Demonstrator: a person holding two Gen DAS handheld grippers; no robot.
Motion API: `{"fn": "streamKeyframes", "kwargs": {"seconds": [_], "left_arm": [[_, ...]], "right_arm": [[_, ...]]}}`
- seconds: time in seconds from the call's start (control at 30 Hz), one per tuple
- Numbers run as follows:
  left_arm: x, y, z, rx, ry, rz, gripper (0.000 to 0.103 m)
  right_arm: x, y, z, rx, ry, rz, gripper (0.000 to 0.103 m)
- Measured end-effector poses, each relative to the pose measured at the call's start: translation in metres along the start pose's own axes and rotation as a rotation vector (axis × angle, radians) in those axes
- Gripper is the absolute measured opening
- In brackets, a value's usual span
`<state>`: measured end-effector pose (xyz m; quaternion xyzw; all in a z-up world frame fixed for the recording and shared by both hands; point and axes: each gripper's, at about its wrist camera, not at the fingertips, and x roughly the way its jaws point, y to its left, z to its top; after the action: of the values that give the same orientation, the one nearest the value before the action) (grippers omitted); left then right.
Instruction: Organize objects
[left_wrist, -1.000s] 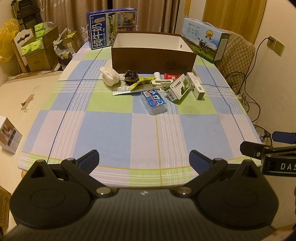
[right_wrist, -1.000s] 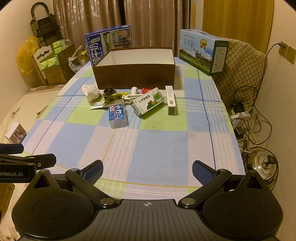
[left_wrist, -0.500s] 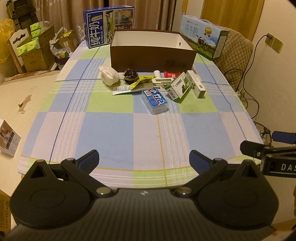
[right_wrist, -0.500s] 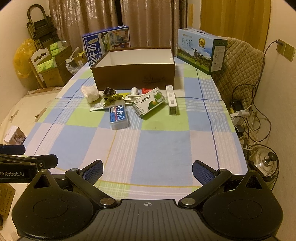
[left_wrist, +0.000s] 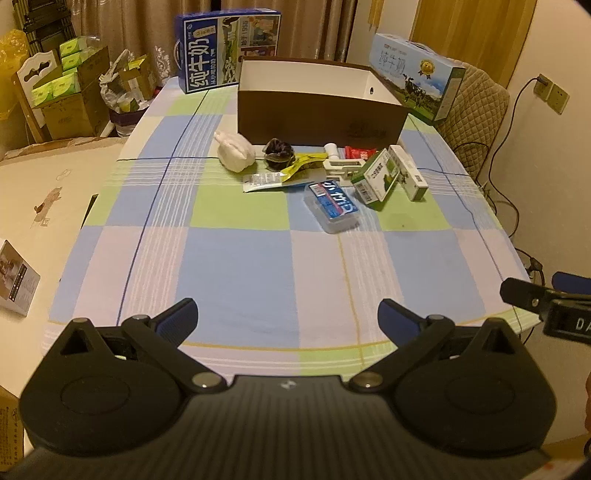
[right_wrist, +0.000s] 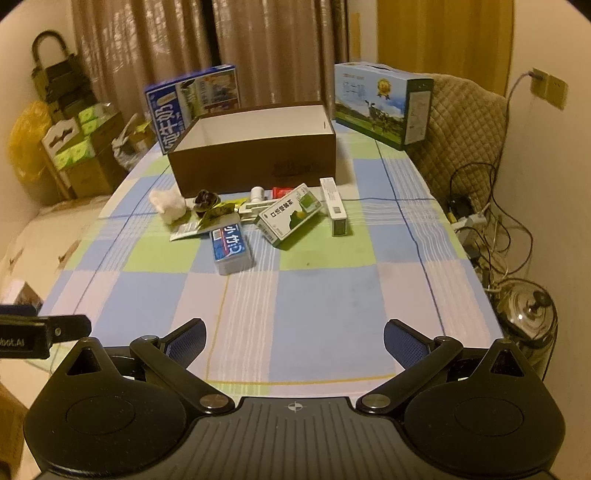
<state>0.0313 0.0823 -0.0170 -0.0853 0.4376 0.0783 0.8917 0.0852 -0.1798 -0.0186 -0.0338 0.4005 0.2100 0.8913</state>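
An open brown box (left_wrist: 317, 110) (right_wrist: 258, 162) stands at the far middle of the checked table. In front of it lie several small items: a white crumpled wad (left_wrist: 234, 151) (right_wrist: 168, 205), a dark bundle (left_wrist: 279, 151), a yellow-green wrapper (left_wrist: 301, 166), a clear case with a blue label (left_wrist: 334, 206) (right_wrist: 229, 246), a green-and-white carton (left_wrist: 376, 179) (right_wrist: 290, 216), a slim white box (left_wrist: 408, 177) (right_wrist: 334, 206) and a white clip (left_wrist: 341, 168). My left gripper (left_wrist: 288, 317) and right gripper (right_wrist: 294, 338) are open and empty over the near table edge, far from the items.
Two milk cartons (left_wrist: 227, 50) (left_wrist: 417, 75) stand behind the box. A padded chair (right_wrist: 458, 125) and cables (right_wrist: 480, 221) with a pot (right_wrist: 528, 314) are on the right. Cardboard boxes (left_wrist: 66, 96) are stacked at far left. The tablecloth (left_wrist: 240, 266) lies between grippers and items.
Both grippers have moved a little forward toward the table, so the items look slightly closer. Nothing on the table has moved.
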Motion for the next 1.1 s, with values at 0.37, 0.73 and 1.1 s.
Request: {"fn": "streamKeyframes", "kwargs": {"seconds": [0.37,0.73,1.1], "left_arm": [[0.016,0.009,-0.001,0.032,0.023,0.007,0.102],[0.049,0.01,0.017,-0.031,0.051,0.04,0.102],[0.102,-0.01,0.057,-0.084,0.088,0.077,0.102]], "right_arm": [[0.019,-0.002,-0.007,0.013,0.049,0.015,0.101],[0.059,-0.021,0.021,0.009,0.071,0.049,0.101],[0.115,-0.056,0.068,-0.027,0.107,0.095,0.082]]}}
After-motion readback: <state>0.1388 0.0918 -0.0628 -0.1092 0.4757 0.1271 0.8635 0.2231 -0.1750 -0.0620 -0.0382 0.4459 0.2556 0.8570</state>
